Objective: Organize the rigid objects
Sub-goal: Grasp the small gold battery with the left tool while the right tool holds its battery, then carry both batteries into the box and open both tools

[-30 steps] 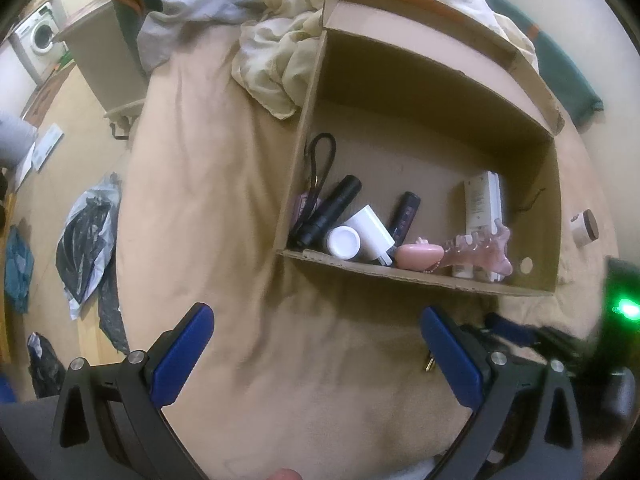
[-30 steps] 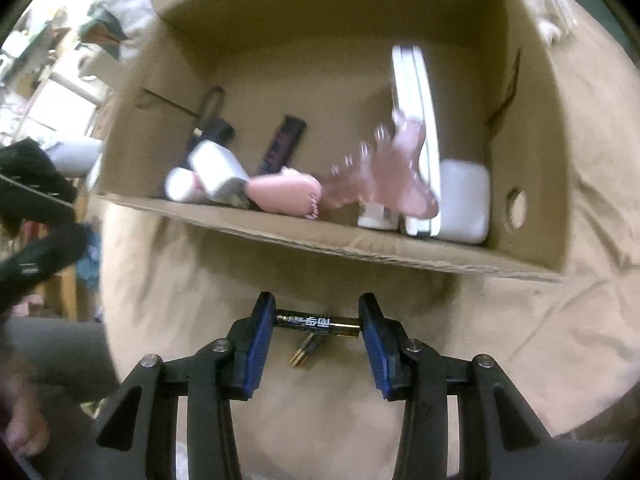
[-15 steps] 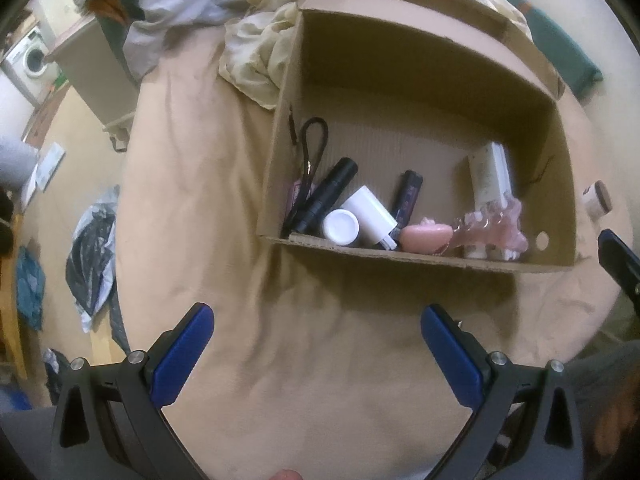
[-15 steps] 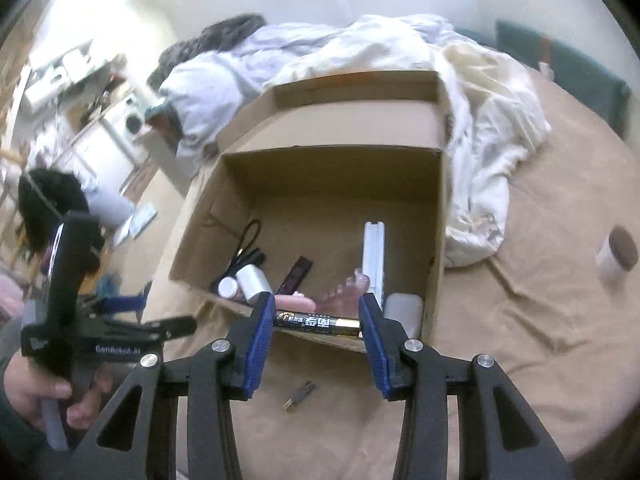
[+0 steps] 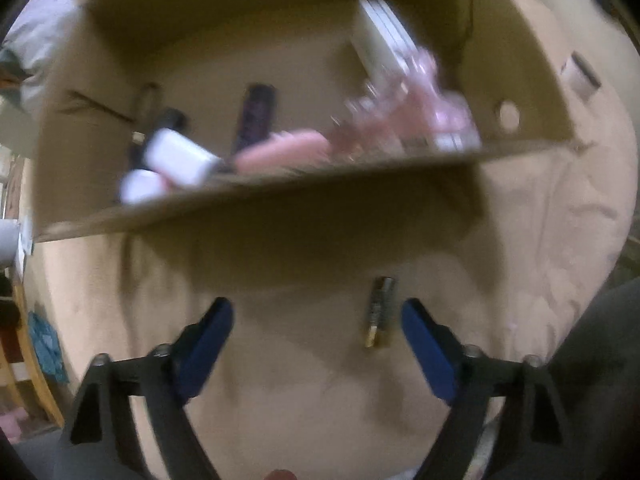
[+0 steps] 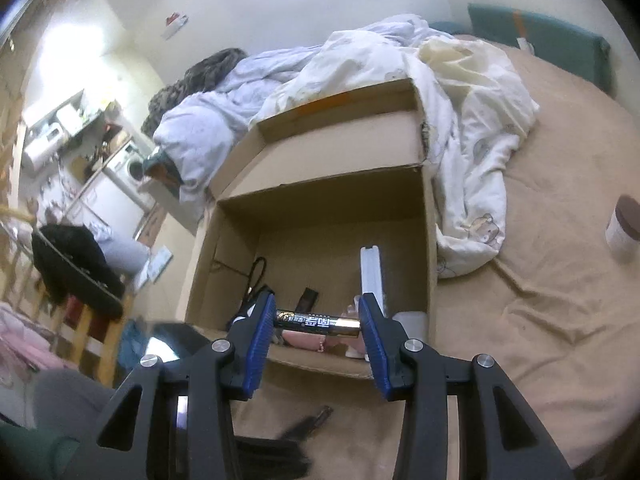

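Several items already lie in the open brown cardboard box (image 6: pixel 320 216). The right tongs (image 6: pixel 318 322) clamp a black-and-gold battery (image 6: pixel 316 321) above its near edge. At six o'clock of the box, the left tongs (image 5: pixel 316 344) are closing around a second dark, gold-tipped battery (image 5: pixel 379 312) on the tan bedsheet (image 5: pixel 540 240), not yet gripping. A white brown-lidded jar (image 6: pixel 624 234) waits at three o'clock.

Left hand-held gripper (image 5: pixel 316 344): blue pads, jaws closing, not yet touching the battery (image 5: pixel 379 312) lying between them on the tan bedsheet (image 5: pixel 540 264). Cardboard box (image 5: pixel 280 192) beyond holds, blurred: white bottle (image 5: pixel 180 156), dark tube (image 5: pixel 256 116), pink items, probably a hair claw (image 5: pixel 404 116).
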Available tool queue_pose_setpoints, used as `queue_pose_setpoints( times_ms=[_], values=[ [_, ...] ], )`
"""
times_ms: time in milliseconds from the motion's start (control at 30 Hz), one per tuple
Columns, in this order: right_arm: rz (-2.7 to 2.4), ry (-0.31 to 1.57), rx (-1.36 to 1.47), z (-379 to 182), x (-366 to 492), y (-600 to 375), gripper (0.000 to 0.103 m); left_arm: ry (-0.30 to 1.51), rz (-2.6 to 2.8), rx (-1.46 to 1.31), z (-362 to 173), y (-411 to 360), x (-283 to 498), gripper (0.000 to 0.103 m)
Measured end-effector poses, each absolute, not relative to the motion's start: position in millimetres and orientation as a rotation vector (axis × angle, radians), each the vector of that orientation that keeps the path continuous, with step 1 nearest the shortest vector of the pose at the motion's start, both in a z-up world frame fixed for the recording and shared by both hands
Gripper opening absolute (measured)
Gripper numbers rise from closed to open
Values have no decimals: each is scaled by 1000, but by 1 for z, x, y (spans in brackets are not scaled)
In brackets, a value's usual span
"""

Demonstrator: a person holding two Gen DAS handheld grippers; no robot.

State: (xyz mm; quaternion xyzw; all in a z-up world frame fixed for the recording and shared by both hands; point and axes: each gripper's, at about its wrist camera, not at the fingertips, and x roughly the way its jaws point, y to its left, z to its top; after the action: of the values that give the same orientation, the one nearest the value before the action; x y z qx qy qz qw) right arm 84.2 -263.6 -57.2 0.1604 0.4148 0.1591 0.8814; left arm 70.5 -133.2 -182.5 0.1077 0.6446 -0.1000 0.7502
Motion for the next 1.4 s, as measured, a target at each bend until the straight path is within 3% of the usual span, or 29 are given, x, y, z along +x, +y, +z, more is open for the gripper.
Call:
queue_pose_setpoints(
  times_ms=[233,300,367,467,933,1400],
  values=[
    [337,881,354,-58,87,-269,45,1461,-179,310,-206,-147,73,72],
    [332,892,342,-60,88,-267,45,1468,-184,304,-206,-150,74,56],
    [341,899,349,-61,89,-267,45,1471,-191,300,-203,-152,74,32],
    [339,899,346,-61,89,-266,45,1471,-192,309,-199,-152,77,10],
    [299,925,314,-69,88,-266,45,1427,-71,206,-164,-80,92,9],
    [289,947,335,-71,99,-269,45,1146,-55,21,-19,-3,102,9]
  ],
)
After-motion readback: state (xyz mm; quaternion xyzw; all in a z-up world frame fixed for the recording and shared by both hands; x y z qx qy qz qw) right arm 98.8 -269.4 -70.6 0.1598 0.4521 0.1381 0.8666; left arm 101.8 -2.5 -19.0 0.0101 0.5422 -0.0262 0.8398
